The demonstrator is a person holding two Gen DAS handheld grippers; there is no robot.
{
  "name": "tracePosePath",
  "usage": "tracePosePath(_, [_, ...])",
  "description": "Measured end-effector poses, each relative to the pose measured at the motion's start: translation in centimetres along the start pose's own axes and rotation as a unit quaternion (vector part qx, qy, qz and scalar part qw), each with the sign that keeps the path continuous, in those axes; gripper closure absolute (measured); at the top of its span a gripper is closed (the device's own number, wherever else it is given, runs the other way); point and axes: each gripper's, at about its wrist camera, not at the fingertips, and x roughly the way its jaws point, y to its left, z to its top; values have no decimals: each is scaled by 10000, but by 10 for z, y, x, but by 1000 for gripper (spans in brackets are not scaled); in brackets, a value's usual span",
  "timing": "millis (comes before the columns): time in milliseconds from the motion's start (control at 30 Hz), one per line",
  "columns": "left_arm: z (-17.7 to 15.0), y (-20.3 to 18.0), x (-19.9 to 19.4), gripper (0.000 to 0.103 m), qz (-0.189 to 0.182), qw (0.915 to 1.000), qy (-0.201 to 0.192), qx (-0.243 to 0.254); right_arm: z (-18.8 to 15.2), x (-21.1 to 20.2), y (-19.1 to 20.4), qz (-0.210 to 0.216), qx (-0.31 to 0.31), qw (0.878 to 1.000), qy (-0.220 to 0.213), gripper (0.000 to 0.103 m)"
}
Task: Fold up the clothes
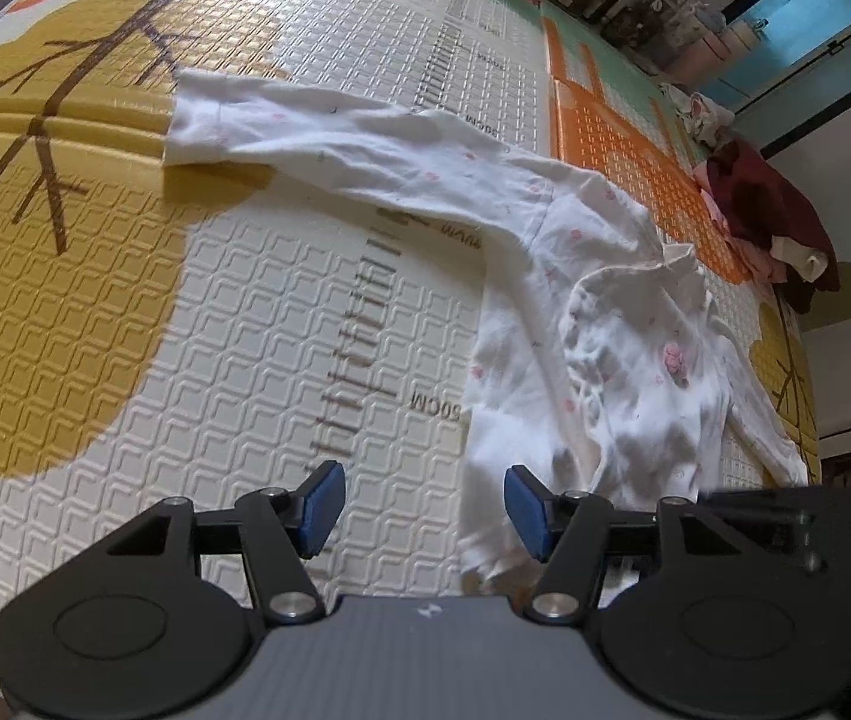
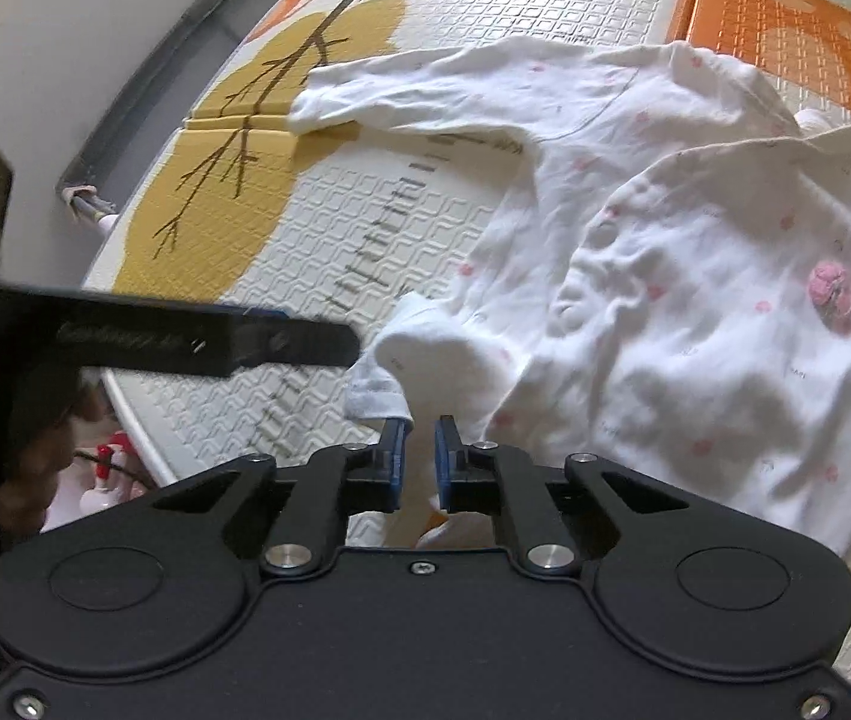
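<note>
My right hand-held gripper point(image 2: 419, 456) is nearly closed just under the romper's point(image 2: 665, 276) foot; my left point(image 1: 422, 507), spread and empty, sits beside its hem.

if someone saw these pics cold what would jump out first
The white baby garment with small pink flowers, spread crumpled across the patterned play mat, one long leg stretched toward the mustard tree print. Next, the blue-padded grippers low in each view: the left gripper open over bare mat beside the cloth's edge, the right gripper nearly closed at the garment's near cuff. A dark red clothes pile sits at the mat's far right edge.
</note>
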Motion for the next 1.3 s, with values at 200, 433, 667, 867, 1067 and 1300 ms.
tracePosePath(200, [-13,-3,4,41,-130,9993,89,334,9,-2,-18,2,326,9994,-107,103])
tracePosePath(433, [-24,-22,13,40,-194,9956,145,905,16,-11,-27,182,401,9989,-156,103])
tracePosePath(667, [-31,-27,16,40,47,9907,170,1352,9,-15,-22,525,229,9984,-12,88])
tracePosePath(867, [-31,-27,15,40,43,9903,-50,1386,-1,-19,-8,606,-153,9980,-44,78])
tracePosePath(1067, [-33,-30,18,45,304,9873,-179,1550,-1,-9,1,441,-323,9985,-34,78])
tracePosePath(1300, [-32,-22,18,72,326,9878,-302,1491,0,0,2,482,-220,9986,38,78])
